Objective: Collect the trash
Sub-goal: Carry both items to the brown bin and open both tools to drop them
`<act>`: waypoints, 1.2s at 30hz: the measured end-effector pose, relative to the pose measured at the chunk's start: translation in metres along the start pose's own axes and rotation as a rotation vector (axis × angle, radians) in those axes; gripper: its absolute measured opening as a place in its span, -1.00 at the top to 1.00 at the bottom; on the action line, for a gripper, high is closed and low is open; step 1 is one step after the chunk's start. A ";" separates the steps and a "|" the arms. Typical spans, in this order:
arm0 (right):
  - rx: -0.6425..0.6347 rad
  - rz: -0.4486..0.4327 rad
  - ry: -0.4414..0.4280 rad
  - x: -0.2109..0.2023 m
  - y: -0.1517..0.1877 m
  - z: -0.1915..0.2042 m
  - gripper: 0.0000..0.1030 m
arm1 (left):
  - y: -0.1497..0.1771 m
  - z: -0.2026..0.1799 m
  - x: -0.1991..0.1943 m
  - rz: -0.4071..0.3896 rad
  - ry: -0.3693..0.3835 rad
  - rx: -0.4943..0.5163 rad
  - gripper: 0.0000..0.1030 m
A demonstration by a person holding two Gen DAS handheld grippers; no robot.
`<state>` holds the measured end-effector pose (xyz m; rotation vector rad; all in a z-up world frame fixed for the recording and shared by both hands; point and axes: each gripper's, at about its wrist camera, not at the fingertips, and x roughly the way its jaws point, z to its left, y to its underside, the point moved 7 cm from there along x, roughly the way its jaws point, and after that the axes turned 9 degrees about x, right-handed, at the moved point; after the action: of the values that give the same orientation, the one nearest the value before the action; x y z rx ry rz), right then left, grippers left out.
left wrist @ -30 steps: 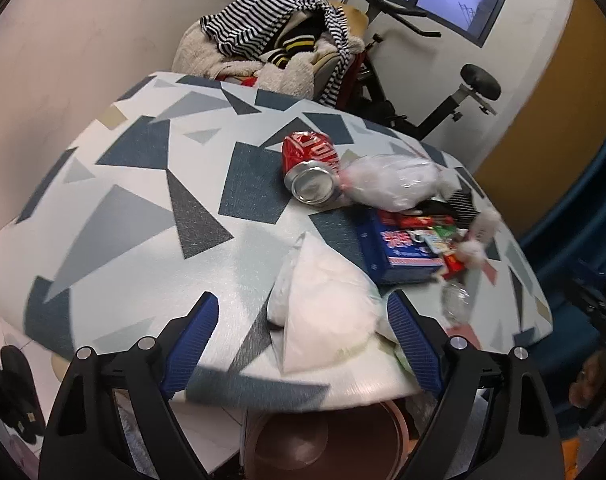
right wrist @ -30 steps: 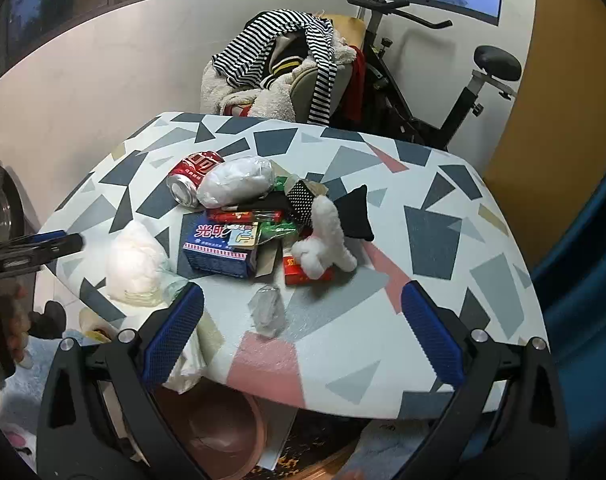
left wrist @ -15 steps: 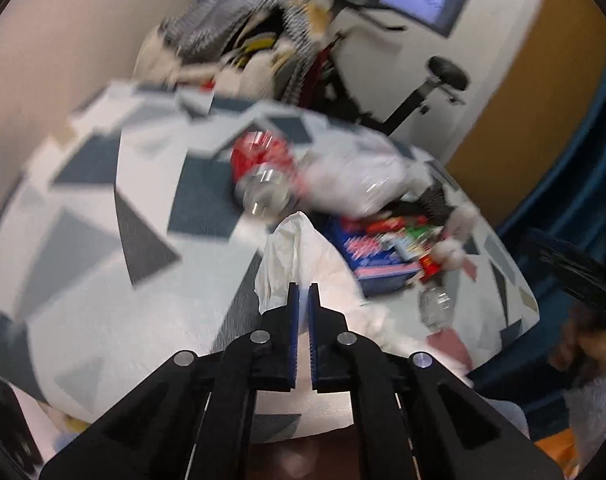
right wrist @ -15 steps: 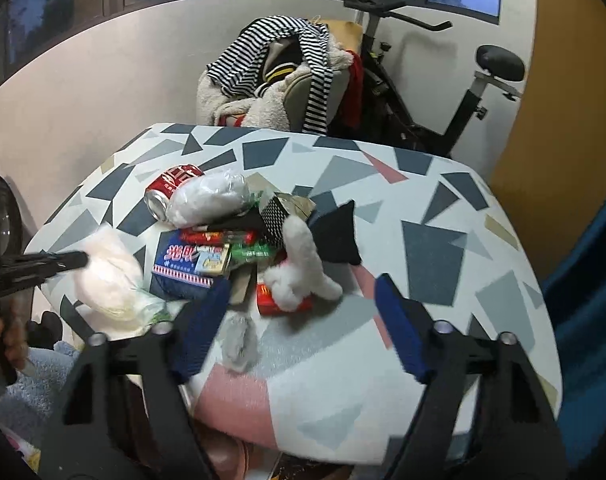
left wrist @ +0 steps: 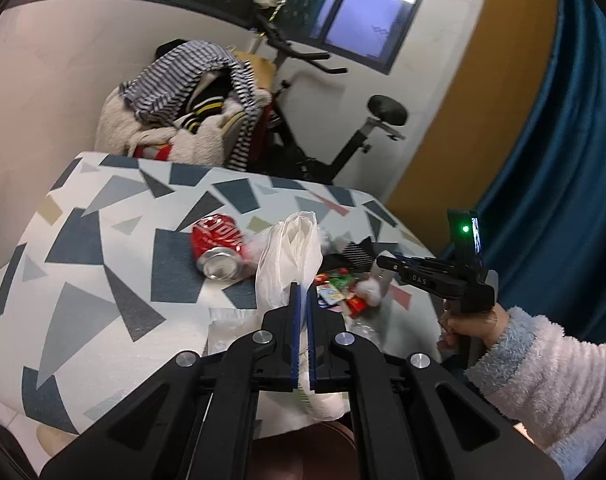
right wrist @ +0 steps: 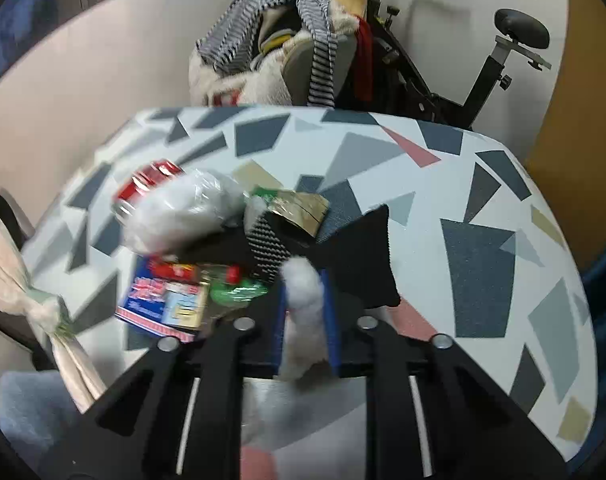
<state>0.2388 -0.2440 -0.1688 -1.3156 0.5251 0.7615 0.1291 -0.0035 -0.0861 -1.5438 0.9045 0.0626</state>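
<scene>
Lifted white bag (left wrist: 289, 258) now pinched between left jaws.

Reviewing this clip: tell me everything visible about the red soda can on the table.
The red soda can lies on its side on the patterned table, silver top end facing the left wrist camera, white lettering across its red body. It looks like thin metal, and whether it is dented cannot be told. A crumpled clear plastic bag rests against it. In the right wrist view the can is blurred and partly hidden behind that bag. Neither pair of tongs touches it.
</scene>
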 end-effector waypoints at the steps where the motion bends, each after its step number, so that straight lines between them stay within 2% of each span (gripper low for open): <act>1: -0.001 -0.012 -0.005 -0.006 0.001 0.000 0.68 | -0.001 -0.002 -0.004 -0.005 0.006 0.006 0.94; 9: 0.037 -0.096 -0.070 -0.073 0.008 0.013 0.68 | -0.005 -0.018 -0.030 -0.030 0.027 0.034 0.94; 16: -0.004 -0.116 -0.111 -0.118 0.034 0.040 0.68 | 0.020 -0.041 -0.043 0.007 0.052 0.080 0.94; 25: -0.022 -0.103 -0.141 -0.140 0.065 0.054 0.68 | 0.090 -0.062 -0.034 0.143 0.068 0.106 0.94; 32: -0.014 -0.070 -0.148 -0.139 0.085 0.052 0.68 | 0.146 -0.074 0.007 0.298 0.078 0.192 0.94; 36: -0.015 -0.057 -0.146 -0.137 0.091 0.049 0.68 | 0.162 -0.079 0.029 0.321 0.122 0.195 0.94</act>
<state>0.0765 -0.2161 -0.1191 -1.2726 0.3648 0.8082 0.0217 -0.0706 -0.2172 -1.2219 1.2143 0.1079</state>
